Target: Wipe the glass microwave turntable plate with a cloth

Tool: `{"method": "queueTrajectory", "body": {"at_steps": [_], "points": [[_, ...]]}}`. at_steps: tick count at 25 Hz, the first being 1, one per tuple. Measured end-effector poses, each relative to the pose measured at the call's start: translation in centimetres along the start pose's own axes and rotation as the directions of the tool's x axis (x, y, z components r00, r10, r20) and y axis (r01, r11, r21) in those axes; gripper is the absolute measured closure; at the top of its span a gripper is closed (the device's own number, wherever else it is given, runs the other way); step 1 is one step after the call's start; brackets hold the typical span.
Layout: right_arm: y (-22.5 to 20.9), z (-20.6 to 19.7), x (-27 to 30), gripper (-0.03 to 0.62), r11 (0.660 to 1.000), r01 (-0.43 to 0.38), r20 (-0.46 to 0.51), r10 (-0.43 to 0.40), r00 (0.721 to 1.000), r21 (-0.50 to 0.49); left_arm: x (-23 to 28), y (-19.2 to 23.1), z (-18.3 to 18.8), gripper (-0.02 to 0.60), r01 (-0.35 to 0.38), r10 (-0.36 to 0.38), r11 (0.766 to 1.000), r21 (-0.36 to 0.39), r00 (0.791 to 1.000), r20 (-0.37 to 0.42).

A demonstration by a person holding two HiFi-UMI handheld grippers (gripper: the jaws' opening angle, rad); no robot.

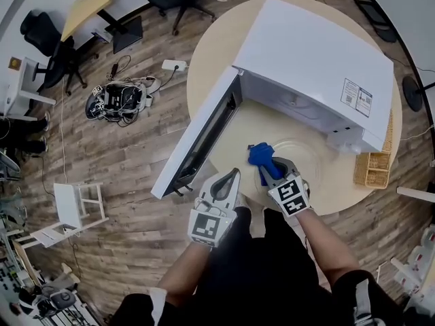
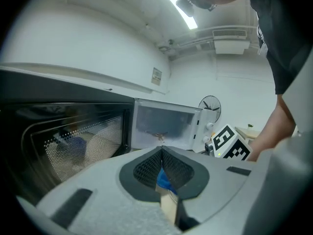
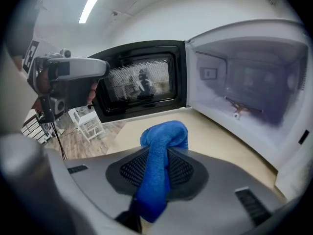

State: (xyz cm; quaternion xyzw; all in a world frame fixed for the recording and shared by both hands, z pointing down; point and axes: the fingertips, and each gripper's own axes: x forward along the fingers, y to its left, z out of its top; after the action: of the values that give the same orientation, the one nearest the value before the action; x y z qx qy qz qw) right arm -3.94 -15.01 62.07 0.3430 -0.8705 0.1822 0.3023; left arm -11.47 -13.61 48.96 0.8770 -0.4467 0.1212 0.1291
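The clear glass turntable plate lies flat on the round table, in front of the open white microwave; its outline is faint. My right gripper is shut on a bunched blue cloth, which sticks out past the jaw tips at the plate's left edge. I cannot tell whether the cloth touches the glass. To its left, my left gripper is shut with nothing in it, near the table's front edge, pointing toward the microwave door.
The microwave door hangs open to the left, its cavity empty of the plate. A small wicker basket stands at the table's right edge. Chairs, cables and a white stool sit on the wooden floor to the left.
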Motion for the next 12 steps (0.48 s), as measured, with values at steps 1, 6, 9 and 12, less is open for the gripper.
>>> {"method": "queueTrajectory", "body": {"at_steps": [1,6,9,12], "points": [[0.0,0.0,0.3,0.507,1.0,-0.001,-0.005,0.001,1.0,-0.006,0.0,0.1,-0.1,0.575,-0.003,0.003,1.0,-0.001,1.0,-0.001],[-0.1,-0.2,1.5,0.507,0.997,0.002,-0.054,-0.006,0.999,-0.074,0.0,0.8,-0.8,0.575,-0.008,0.007,1.0,-0.022,1.0,-0.004],[-0.6,-0.8,1.9,0.507,0.995,0.019,-0.084,-0.027,0.996,-0.102,0.2,1.0,-1.0,0.575,-0.006,0.006,0.999,-0.034,1.0,-0.012],[-1.0,-1.2,2.1,0.507,0.99,0.025,-0.109,-0.041,0.993,-0.14,0.5,1.1,-1.0,0.575,-0.008,0.007,0.999,-0.033,1.0,-0.015]]}}
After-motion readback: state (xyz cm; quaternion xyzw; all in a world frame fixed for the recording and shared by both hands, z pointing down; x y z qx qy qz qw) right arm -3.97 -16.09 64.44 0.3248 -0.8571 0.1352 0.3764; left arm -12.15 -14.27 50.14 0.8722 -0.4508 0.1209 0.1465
